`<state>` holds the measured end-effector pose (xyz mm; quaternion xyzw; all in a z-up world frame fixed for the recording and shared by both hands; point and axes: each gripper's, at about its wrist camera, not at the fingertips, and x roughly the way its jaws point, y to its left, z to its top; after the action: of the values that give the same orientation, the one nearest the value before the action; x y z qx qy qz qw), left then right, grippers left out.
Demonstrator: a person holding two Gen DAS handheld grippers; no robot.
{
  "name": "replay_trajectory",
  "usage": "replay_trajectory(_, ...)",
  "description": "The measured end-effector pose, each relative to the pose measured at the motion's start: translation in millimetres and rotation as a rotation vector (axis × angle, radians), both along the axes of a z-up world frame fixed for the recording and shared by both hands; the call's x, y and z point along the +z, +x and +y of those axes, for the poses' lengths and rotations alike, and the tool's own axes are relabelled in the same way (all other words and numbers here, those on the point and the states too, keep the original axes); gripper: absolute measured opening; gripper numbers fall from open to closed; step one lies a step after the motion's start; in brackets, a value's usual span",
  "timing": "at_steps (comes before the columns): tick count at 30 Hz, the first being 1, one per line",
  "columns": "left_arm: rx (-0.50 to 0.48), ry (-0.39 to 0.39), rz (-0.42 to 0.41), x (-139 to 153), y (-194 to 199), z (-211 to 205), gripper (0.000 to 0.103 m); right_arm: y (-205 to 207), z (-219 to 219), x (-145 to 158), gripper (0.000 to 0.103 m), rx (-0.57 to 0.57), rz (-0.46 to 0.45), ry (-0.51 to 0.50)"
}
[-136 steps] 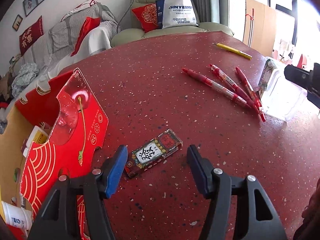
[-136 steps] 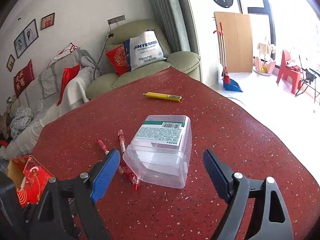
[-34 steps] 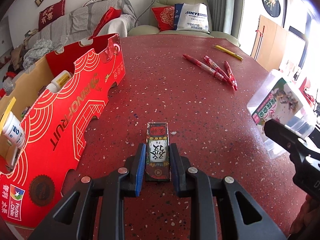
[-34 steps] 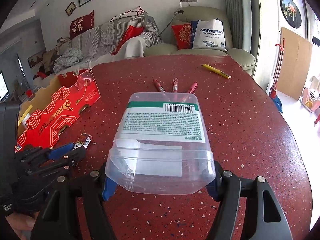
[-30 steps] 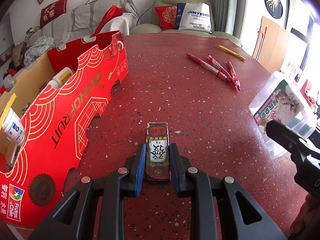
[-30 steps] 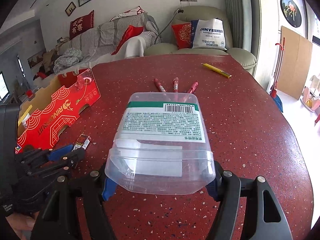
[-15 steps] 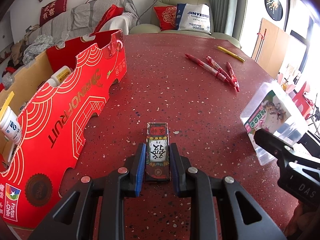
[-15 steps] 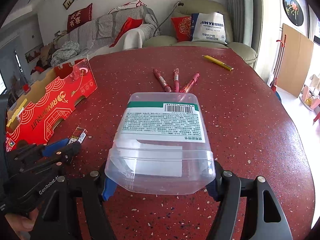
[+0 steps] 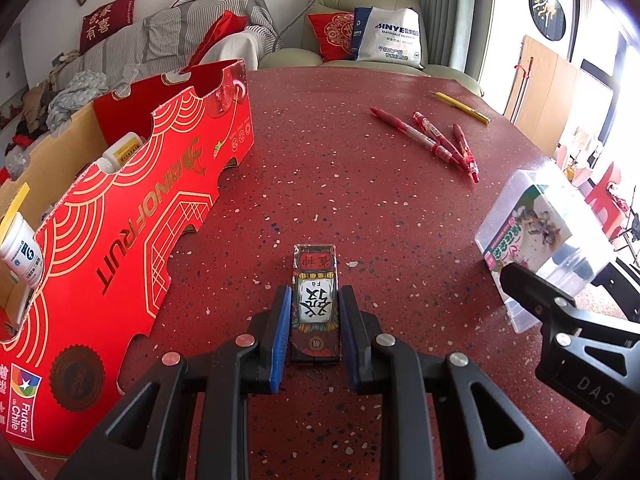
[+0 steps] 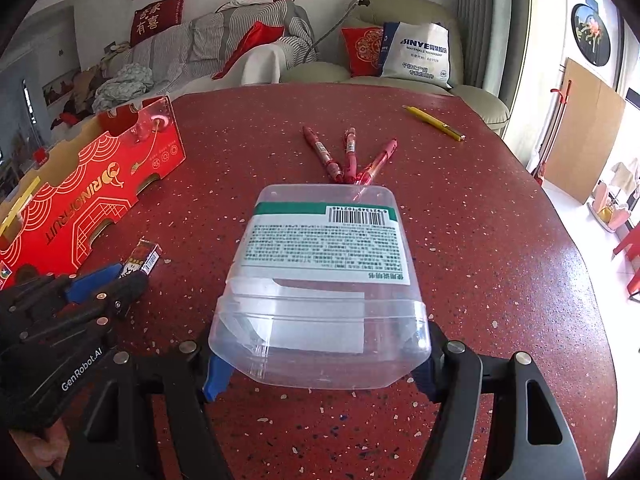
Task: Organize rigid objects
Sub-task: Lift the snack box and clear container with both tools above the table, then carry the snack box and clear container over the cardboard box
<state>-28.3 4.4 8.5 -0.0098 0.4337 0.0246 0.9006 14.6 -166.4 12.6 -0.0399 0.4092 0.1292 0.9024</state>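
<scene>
Currently the left gripper (image 9: 314, 334) is clenched on a small, flat, dark rectangular pack with a white label and red end (image 9: 315, 300); both blue pads (image 9: 280, 338) press its long sides, and its near end is hidden between the black fingers. Whether the pack rests on the speckled dark-red round table (image 9: 360, 184) or sits just above it cannot be determined. In the right wrist view only the far end of this pack (image 10: 145, 258) shows, beyond the left gripper (image 10: 116, 280). The right gripper (image 10: 320, 372) grasps a clear plastic rectangular tub with a white printed label and barcode (image 10: 326, 276) across its wide rim; the tub covers most of both pads, so only a blue tip (image 10: 214, 378) shows at the left. The tub lies tilted with its base pointing away, and its contact with the table is not visible. In the left wrist view the tub (image 9: 544, 236) is cut off by the right gripper's black finger. Three red pens (image 10: 348, 156) lie fanned on the table beyond the tub, their near tips blurred behind its clear wall. A yellow pen (image 10: 434, 123) lies farther off, well apart. At the left edge stands an open red cardboard fruit box (image 9: 120, 216), partly cropped, holding white bottles (image 9: 20, 246) that are only partly visible.
</scene>
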Motion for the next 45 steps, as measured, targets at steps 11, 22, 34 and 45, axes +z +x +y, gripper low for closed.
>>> replay_trajectory(11, 0.000, 0.004, 0.000, -0.2, -0.3, -0.4, 0.025, 4.3, -0.4, -4.4, 0.072, 0.001, 0.029, 0.003)
replay_trajectory(22, -0.006, -0.003, 0.016, 1.9, -25.4, -4.3, 0.026, -23.0, 3.7, -2.1, 0.072, 0.040, 0.030, 0.006)
replay_trajectory(34, -0.037, 0.022, 0.005, 3.7, -72.7, -8.9, 0.026, -76.6, 11.3, -1.6, 0.072, 0.106, 0.021, -0.017)
replay_trajectory(45, -0.041, 0.002, 0.023, 7.6, -91.4, -7.8, 0.026, -99.4, 22.2, 1.4, 0.072, 0.166, 0.042, 0.041)
